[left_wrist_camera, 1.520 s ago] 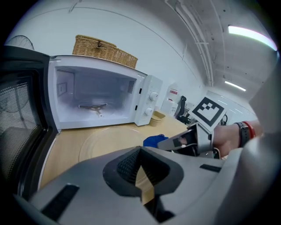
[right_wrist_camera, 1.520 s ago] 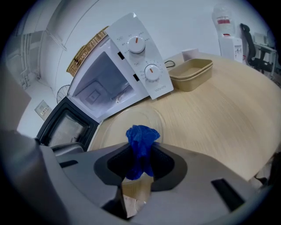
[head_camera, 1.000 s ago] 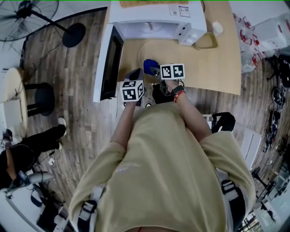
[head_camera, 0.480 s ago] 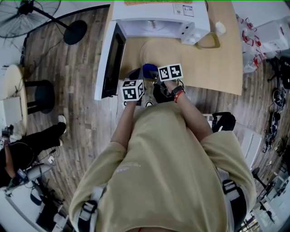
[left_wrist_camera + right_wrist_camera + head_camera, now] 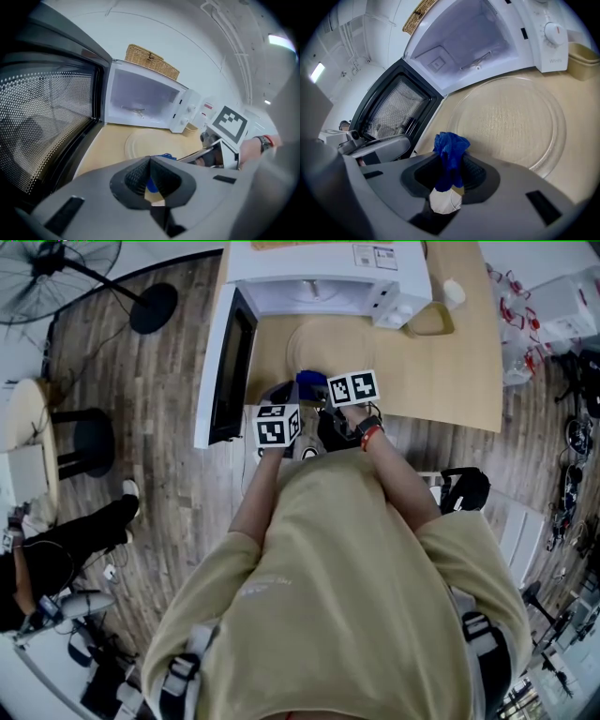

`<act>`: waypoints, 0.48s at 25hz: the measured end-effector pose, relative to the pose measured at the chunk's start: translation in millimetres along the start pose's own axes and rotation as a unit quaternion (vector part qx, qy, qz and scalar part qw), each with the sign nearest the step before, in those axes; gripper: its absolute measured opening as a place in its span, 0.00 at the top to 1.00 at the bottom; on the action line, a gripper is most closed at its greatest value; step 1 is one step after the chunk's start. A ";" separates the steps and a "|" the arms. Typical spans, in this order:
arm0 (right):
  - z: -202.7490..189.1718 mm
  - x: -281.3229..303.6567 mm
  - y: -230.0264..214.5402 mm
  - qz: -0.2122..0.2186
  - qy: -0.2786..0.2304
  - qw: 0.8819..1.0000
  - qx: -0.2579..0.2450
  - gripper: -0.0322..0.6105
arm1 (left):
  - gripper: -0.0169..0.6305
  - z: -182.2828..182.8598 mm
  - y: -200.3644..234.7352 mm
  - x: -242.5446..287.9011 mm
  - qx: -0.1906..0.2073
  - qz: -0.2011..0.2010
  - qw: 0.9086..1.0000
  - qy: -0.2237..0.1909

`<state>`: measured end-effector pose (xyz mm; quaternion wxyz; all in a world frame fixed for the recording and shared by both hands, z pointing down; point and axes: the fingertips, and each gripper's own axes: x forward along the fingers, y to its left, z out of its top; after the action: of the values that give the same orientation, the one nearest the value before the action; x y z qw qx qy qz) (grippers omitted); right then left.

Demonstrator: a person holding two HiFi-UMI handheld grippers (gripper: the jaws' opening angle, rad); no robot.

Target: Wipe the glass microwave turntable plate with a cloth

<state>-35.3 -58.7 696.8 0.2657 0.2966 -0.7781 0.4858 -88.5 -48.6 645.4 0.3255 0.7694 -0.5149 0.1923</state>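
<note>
My right gripper (image 5: pixel 451 165) pinches the blue cloth (image 5: pixel 451 146) by a narrow bunch, my left gripper (image 5: pixel 150 160) beside it closed on nothing, and the glass plate (image 5: pixel 511 123) lies just ahead unheld, so I judge pressing could skid it toward the microwave (image 5: pixel 474 42) beyond.

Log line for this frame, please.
right gripper shut on blue cloth | left gripper shut | glass turntable plate on table | microwave open

cloth (image 5: pixel 449 154): we see deep blue
turntable plate (image 5: pixel 511 119): clear glass
microwave (image 5: pixel 532 47): white
table (image 5: pixel 450 371): pale tan wood grain
</note>
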 end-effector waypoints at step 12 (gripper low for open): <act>-5.5 -14.6 -18.7 -0.010 -0.009 1.000 0.020 0.76 | 0.96 0.6 -23.4 19.4 0.020 -0.031 0.999 0.013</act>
<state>-11.2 -57.3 699.9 0.2574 0.3139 -0.7677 0.4958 -59.3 -55.9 650.1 0.3230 0.7887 -0.4823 0.2026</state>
